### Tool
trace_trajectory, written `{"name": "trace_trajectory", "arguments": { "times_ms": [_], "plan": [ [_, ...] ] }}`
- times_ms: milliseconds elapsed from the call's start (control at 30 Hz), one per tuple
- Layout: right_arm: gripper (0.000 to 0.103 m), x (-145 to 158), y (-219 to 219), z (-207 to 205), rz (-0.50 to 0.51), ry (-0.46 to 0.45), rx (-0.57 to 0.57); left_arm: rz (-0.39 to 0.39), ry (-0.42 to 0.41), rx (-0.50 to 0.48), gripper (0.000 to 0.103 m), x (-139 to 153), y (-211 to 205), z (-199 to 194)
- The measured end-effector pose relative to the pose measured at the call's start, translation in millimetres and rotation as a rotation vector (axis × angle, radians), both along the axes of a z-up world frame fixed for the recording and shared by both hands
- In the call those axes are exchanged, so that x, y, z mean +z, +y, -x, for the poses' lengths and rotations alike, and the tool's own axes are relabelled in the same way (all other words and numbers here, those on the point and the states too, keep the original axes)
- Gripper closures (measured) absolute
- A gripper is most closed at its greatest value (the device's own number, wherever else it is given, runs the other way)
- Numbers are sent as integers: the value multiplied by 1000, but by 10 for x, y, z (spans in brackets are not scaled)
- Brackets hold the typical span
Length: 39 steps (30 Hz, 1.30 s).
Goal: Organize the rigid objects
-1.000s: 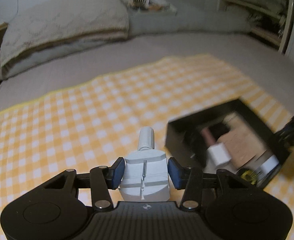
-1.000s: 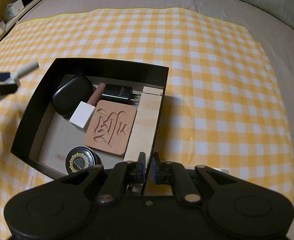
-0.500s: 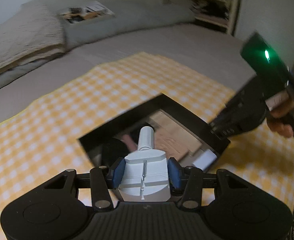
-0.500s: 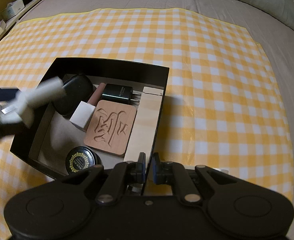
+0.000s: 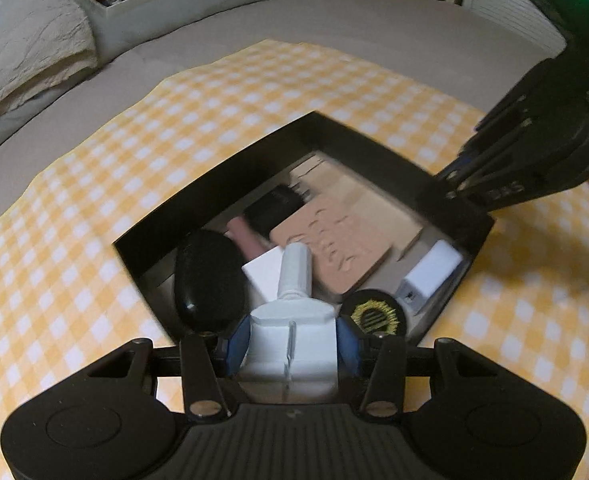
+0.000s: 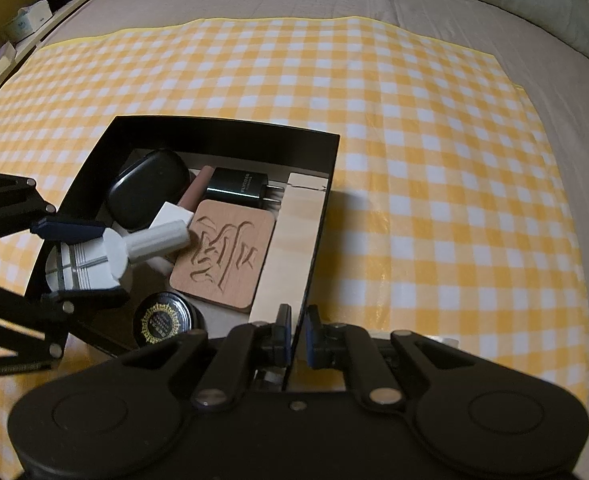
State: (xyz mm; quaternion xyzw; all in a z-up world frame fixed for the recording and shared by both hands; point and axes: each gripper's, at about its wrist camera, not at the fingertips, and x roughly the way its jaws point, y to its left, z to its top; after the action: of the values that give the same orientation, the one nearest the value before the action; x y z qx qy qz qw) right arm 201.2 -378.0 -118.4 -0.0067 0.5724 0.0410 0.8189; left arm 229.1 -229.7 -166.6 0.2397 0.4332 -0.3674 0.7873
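Hanging over the near-left part of the black box (image 6: 222, 130), the white plastic tool (image 5: 292, 344) sits squarely between the left gripper's (image 5: 292, 346) blue pads, its round handle pointing forward across the white block (image 5: 262, 276) toward the carved wooden coaster (image 6: 224, 254). Inside the box, a black oval case (image 6: 148, 194) lies at the far left, a black charger (image 6: 238, 188) and a pinkish tube (image 6: 196, 192) lie along the far wall, a pale wood panel (image 6: 290, 256) runs along the right wall, and a round black tin with a gold emblem (image 6: 164, 322) sits at the near edge; the left wrist view also shows a white adapter (image 5: 430, 276) in one corner. Bare floor shows only in a small patch beneath the tool, between the oval case and the tin. The box stands on a yellow checked cloth (image 6: 434, 160), wide and bare on its far and right sides. The left gripper is clamped on the tool's body; the right gripper (image 6: 294, 338) is clenched on the box's thin right wall at the near corner.
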Motion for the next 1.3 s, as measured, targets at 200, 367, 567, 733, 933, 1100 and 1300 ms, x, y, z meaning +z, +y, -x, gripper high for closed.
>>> {"name": "trace_trajectory", "arguments": {
  "times_ms": [200, 367, 567, 733, 933, 1100, 1300],
  "plan": [
    [95, 3, 4, 7, 4, 2, 2, 12, 26, 12, 38, 8, 105, -41],
    [95, -5, 32, 6, 6, 6, 2, 37, 46, 19, 26, 56, 112, -2],
    [95, -15, 25, -4, 6, 11, 2, 84, 44, 69, 4, 212, 144, 36],
    [95, -29, 40, -15, 11, 13, 2, 126, 47, 128, 0, 351, 204, 77],
    [95, -34, 29, -21, 8, 14, -2, 157, 33, 246, 0, 540, 325, 111],
    [95, -57, 23, -41, 6, 19, -9, 199, 40, 344, 0, 676, 428, 155],
    [95, -68, 23, -44, 12, 16, -18, 247, 31, 408, 0, 823, 527, 296]
  ]
}}
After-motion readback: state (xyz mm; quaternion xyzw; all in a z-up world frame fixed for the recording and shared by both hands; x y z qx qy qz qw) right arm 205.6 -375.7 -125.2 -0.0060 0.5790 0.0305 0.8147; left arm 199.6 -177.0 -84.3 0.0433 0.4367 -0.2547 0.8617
